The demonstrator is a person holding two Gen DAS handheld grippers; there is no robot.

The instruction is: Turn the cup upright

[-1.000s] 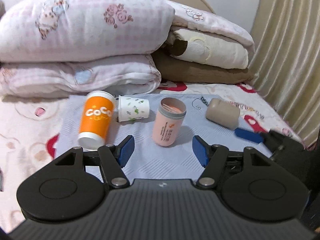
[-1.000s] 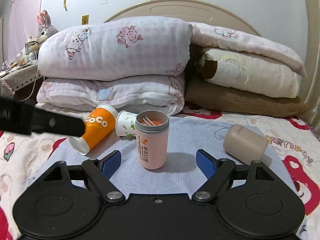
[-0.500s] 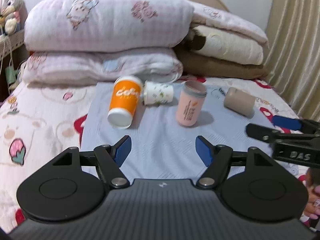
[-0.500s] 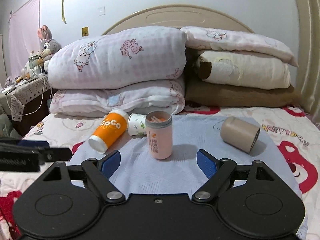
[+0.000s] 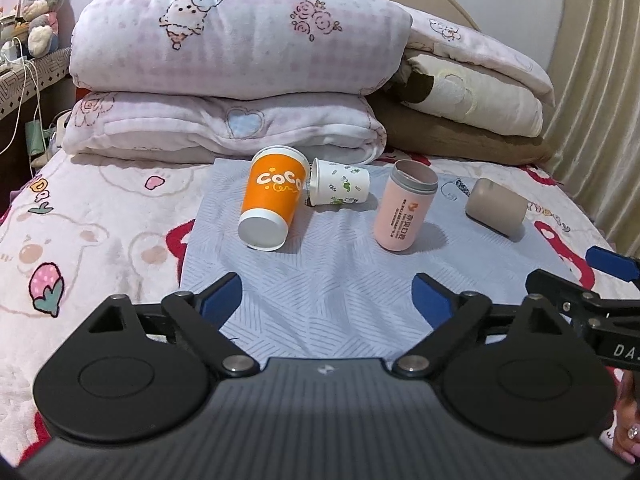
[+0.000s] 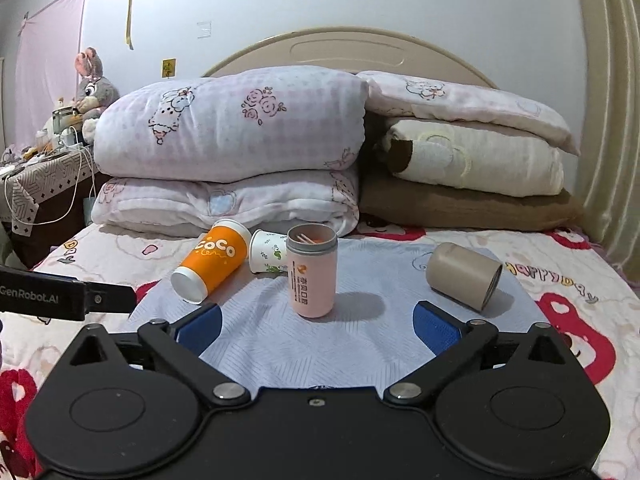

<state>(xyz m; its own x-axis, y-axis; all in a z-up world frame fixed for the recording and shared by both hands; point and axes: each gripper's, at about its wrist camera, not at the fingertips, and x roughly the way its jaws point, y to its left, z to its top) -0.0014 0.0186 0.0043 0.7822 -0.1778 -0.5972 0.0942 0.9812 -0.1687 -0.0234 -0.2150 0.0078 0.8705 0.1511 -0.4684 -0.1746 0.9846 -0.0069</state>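
An orange CoCo cup (image 5: 272, 198) (image 6: 212, 265) lies on its side on a pale blue cloth (image 5: 332, 280), base toward me. A small white leaf-print cup (image 5: 340, 187) (image 6: 267, 255) lies on its side just behind it. A pink cup with a grey rim (image 5: 404, 205) (image 6: 313, 270) stands upright mid-cloth. A beige cup (image 5: 496, 208) (image 6: 464, 276) lies on its side at the right. My left gripper (image 5: 326, 300) is open and empty, short of the cups. My right gripper (image 6: 316, 324) is open and empty, near the pink cup.
Folded pink quilts (image 6: 232, 144) and cream and brown bedding (image 6: 472, 176) are stacked behind the cloth against the headboard. A curtain (image 5: 600, 80) hangs at the right. A cluttered side table with a plush rabbit (image 6: 92, 88) stands at the left. The bed sheet surrounds the cloth.
Both grippers have drawn back from the cups and risen, so the cups look smaller and farther. Both stay open. The cups have not moved.
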